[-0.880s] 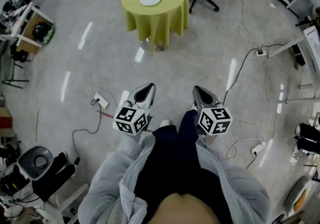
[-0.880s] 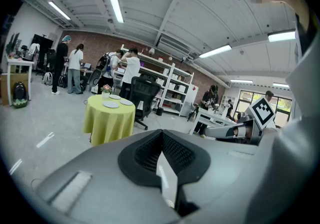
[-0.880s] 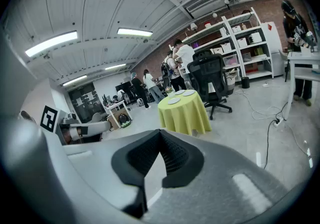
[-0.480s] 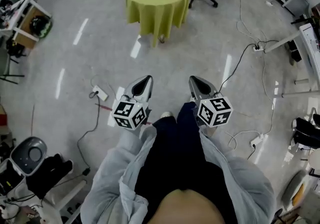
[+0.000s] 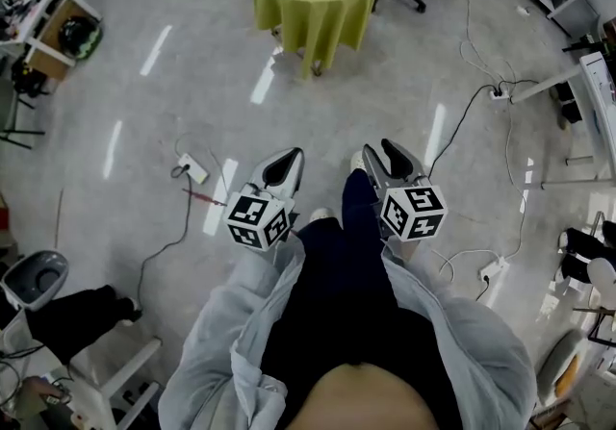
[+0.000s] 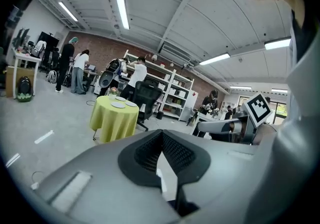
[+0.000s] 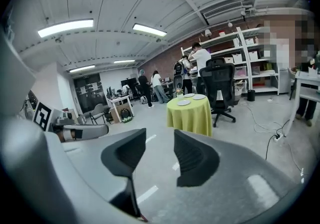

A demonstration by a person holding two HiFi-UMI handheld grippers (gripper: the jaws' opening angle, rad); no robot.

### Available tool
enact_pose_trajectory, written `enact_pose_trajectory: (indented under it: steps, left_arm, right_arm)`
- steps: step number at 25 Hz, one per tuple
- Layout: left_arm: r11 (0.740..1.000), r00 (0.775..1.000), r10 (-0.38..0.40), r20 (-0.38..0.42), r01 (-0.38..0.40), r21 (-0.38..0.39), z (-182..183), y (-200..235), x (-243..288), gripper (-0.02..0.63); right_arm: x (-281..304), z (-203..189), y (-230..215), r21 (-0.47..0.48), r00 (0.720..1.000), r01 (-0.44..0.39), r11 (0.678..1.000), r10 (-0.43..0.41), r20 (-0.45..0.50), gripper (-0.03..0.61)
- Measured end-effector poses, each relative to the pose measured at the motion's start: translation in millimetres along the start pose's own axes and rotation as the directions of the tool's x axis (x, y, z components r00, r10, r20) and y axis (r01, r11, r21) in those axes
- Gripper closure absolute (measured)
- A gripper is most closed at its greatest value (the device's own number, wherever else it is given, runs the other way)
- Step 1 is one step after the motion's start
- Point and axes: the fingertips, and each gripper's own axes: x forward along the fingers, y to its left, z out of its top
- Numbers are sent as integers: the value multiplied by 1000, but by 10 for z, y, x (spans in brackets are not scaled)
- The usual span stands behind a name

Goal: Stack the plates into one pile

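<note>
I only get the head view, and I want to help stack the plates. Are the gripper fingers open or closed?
Observer: In its own view, the left gripper has its jaws touching at the tips, with nothing between them.
Operator: And the other one?
Observer: The right gripper has its jaws apart, and only floor shows through the gap.
Operator: Is anyone near the table?
Observer: The right gripper view shows a person in a white top standing near the shelves, beyond the yellow table and not at it.
</note>
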Motion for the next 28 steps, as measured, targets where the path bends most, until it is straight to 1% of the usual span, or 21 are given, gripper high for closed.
enact_pose_trajectory:
  steps: [1, 2, 4, 8, 12, 16, 19, 23, 28]
  left_arm:
    - [1000, 1000, 5, -3, -5, 1, -10, 13, -9, 598]
    - [1000, 1000, 11, -4, -11, 2, -14, 27, -20, 598]
    - [1000, 1000, 21, 1, -21, -2, -9, 57, -46, 598]
    - [998, 998, 54, -9, -55, -24, -45, 167, -42, 598]
    - [993, 995, 103, -16, -103, -53, -20, 327, 86, 598]
    - [991, 992, 124, -10, -124, -52, 173, 454, 381, 598]
    - [992, 993, 120, -9, -120, -36, 338, 549, 657, 598]
    - [989, 990, 141, -1, -141, -37, 543, 724, 1054, 598]
    - [989, 989, 148, 13, -147, -26, 770, 852, 1540, 598]
  right_arm:
    - [20, 28, -13, 6, 1000, 6, 1000, -6, 8, 381]
    - [40, 48, -30, 10, 1000, 13, 1000, -13, 11, 361]
    - [87, 57, -65, 12, 1000, 22, 1000, -22, 4, 345]
    - [230, 59, -133, 29, 1000, 12, 1000, -12, -14, 345]
    - [435, 125, -198, 29, 999, -22, 999, 23, -26, 353]
    - [690, 318, -380, 27, 998, -50, 998, 51, -32, 356]
    - [894, 513, -577, 23, 998, -53, 998, 53, -26, 360]
    - [1157, 718, -896, 22, 999, -36, 999, 37, -28, 360]
    - [1440, 948, -1250, 11, 998, -53, 999, 53, -32, 360]
